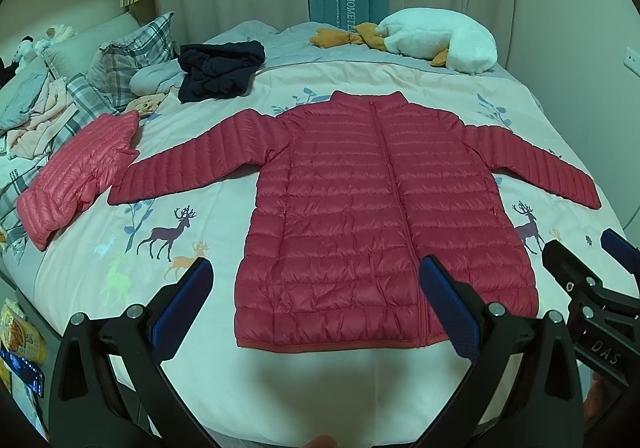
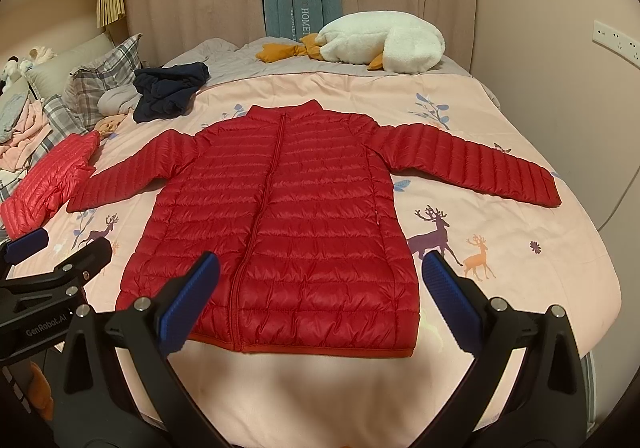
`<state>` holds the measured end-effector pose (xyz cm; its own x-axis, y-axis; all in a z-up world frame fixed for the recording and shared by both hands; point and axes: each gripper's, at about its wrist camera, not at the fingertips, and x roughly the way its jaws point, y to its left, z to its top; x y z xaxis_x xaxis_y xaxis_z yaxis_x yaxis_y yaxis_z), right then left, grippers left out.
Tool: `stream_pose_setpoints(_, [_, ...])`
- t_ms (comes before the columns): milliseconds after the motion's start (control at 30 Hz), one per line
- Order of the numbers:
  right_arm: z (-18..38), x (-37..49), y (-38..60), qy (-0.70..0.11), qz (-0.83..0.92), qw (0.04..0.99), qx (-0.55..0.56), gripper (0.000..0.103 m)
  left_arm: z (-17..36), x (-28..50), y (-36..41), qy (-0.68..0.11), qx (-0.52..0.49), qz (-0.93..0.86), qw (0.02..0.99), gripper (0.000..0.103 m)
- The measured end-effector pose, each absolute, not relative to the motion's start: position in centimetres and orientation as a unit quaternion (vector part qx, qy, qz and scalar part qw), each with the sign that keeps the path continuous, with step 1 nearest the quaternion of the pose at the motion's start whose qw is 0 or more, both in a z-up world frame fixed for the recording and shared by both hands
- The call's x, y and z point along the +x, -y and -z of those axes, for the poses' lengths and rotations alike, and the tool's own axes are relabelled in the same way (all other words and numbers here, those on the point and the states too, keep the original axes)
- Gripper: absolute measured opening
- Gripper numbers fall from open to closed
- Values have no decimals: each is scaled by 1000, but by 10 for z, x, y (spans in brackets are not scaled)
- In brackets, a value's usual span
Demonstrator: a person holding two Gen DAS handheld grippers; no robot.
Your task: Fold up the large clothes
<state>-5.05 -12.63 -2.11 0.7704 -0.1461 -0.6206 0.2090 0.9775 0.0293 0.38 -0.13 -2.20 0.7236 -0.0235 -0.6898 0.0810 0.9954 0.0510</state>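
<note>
A red quilted puffer jacket (image 1: 376, 204) lies flat, front up and zipped, on the pink deer-print bedspread (image 1: 160, 216), both sleeves spread sideways. It also shows in the right wrist view (image 2: 288, 216). My left gripper (image 1: 316, 268) is open and empty, held above the jacket's hem. My right gripper (image 2: 320, 262) is open and empty, also above the hem. The right gripper shows at the right edge of the left wrist view (image 1: 580, 244). The left gripper shows at the left edge of the right wrist view (image 2: 60, 244).
A folded pinkish-red puffer jacket (image 1: 80, 172) lies left of the spread one. A dark navy garment (image 1: 220, 68) and plaid pillows (image 1: 120, 60) lie at the back left. A white plush goose (image 1: 432, 36) lies at the far edge, before curtains.
</note>
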Motion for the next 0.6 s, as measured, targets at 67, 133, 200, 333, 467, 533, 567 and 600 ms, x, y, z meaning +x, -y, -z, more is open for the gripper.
stream_pose_setpoints(67, [21,-50,126,-325,94,940,48,101,22,4,1,-371,39,29,927,102])
stream_pose_setpoints(133, [21,-50,127,-325,95,940,48,101,22,4,2,-371,39,29,927,102])
stream_pose_setpoints(200, [20,-50,127,-325,94,940,49,101,22,4,2,-371,39,29,927,102])
stream_pose_setpoints(333, [25,-52,126,-323,95,940,49,101,23,5,3,-370,40,29,928,102])
stream_pose_setpoints(467, [25,-53,127,-322,97,940,49,101,23,5,4,-371,40,30,927,102])
stream_pose_setpoints(533, [25,-54,127,-322,98,940,50,101,22,5,4,-371,41,29,927,102])
stream_pose_setpoints(567, [25,-54,127,-322,97,940,50,101,23,5,4,-371,41,29,927,102])
stream_pose_setpoints(600, [26,-54,127,-323,98,940,50,101,23,5,4,-371,40,29,927,102])
